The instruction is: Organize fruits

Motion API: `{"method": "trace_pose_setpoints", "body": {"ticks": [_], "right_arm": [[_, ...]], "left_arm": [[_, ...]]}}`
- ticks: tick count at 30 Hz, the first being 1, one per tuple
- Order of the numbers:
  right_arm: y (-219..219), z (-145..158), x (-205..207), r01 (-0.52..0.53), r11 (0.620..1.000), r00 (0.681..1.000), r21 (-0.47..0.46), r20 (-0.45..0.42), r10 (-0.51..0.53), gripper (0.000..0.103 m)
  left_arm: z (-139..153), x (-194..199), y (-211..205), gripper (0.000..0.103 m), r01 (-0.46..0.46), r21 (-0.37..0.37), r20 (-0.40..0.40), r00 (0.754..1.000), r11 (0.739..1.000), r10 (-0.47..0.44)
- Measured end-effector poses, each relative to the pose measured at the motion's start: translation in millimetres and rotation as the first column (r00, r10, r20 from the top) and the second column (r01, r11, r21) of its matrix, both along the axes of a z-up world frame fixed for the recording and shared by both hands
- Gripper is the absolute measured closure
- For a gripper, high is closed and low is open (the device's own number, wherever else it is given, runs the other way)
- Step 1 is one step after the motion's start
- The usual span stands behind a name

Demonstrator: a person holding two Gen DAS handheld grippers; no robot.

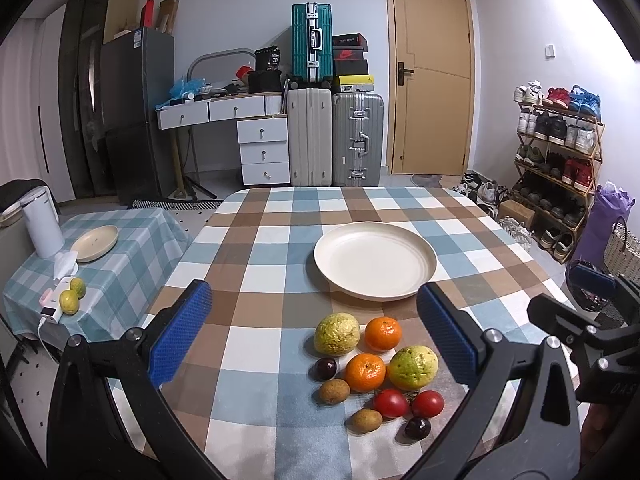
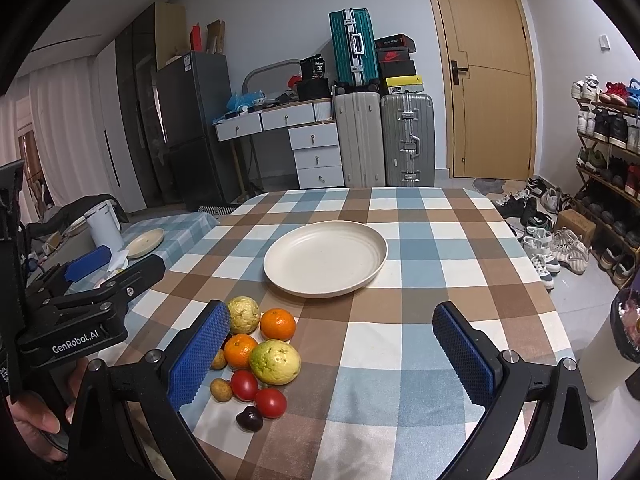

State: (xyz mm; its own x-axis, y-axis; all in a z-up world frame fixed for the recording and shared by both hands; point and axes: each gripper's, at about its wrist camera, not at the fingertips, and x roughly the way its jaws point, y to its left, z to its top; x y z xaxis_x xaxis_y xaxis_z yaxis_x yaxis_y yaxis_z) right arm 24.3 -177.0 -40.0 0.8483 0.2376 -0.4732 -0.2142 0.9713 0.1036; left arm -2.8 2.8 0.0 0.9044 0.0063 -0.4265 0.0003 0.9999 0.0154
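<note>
Left wrist view: ten fruits are counted in a tight cluster on the checked bench [image 1: 256, 264], in front of an empty cream plate [image 1: 375, 266]. Two yellow-green guavas [image 1: 337, 334] are seen, with two oranges [image 1: 383, 333], two red tomatoes [image 1: 391, 403], two small brown fruits [image 1: 334, 391] and two dark plums [image 1: 325, 369], though one plum is mostly hidden in the right wrist view. Two more yellow-green fruits [image 1: 73, 296] are seen on a side table [image 1: 120, 256], beside a white kettle [image 1: 41, 226] and a second plate [image 1: 95, 243]. Suitcases [image 1: 334, 140] and a shoe rack [image 1: 560, 168] are seen behind. The left gripper [image 1: 316, 344] is held above the cluster, jaws fully apart, nothing touched. The right gripper [image 2: 332, 356] is likewise held with jaws wide apart and empty, the fruits lying by its left pad.
</note>
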Motion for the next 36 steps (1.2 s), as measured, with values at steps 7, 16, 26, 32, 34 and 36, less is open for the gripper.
{"method": "trace_pose_setpoints", "body": {"ticks": [7, 16, 26, 32, 34, 36], "right_arm": [[-2, 0, -1, -0.001, 1.0, 1.0, 0.007, -0.004, 0.002, 0.0], [-3, 0, -1, -0.006, 1.0, 1.0, 0.008, -0.008, 0.006, 0.0], [-1, -5, 5, -0.034, 0.999, 0.998, 0.02, -0.049, 0.035, 0.0], [7, -13, 13, -0.137, 0.988, 0.984, 0.076, -0.104, 0.145, 0.0], [12, -17, 16, -0.153, 0.986, 0.98, 0.071, -0.119, 0.16, 0.0], [17, -21, 20, -0.165, 0.984, 0.976, 0.064, -0.136, 0.173, 0.0]], "left_arm": [[3, -3, 3, 0.001, -0.008, 0.012, 0.087, 0.996, 1.0, 0.007], [3, 0, 5, 0.001, -0.004, -0.015, 0.001, 1.0, 1.0, 0.004], [-1, 8, 9, 0.001, -0.007, -0.02, -0.056, 0.998, 1.0, 0.006], [4, 4, 18, 0.001, -0.018, -0.042, -0.01, 1.0, 0.999, 0.018], [6, 4, 25, 0.001, -0.023, -0.08, -0.017, 1.0, 0.997, 0.022], [7, 3, 32, 0.001, -0.025, -0.116, -0.027, 0.999, 0.993, 0.022]]}}
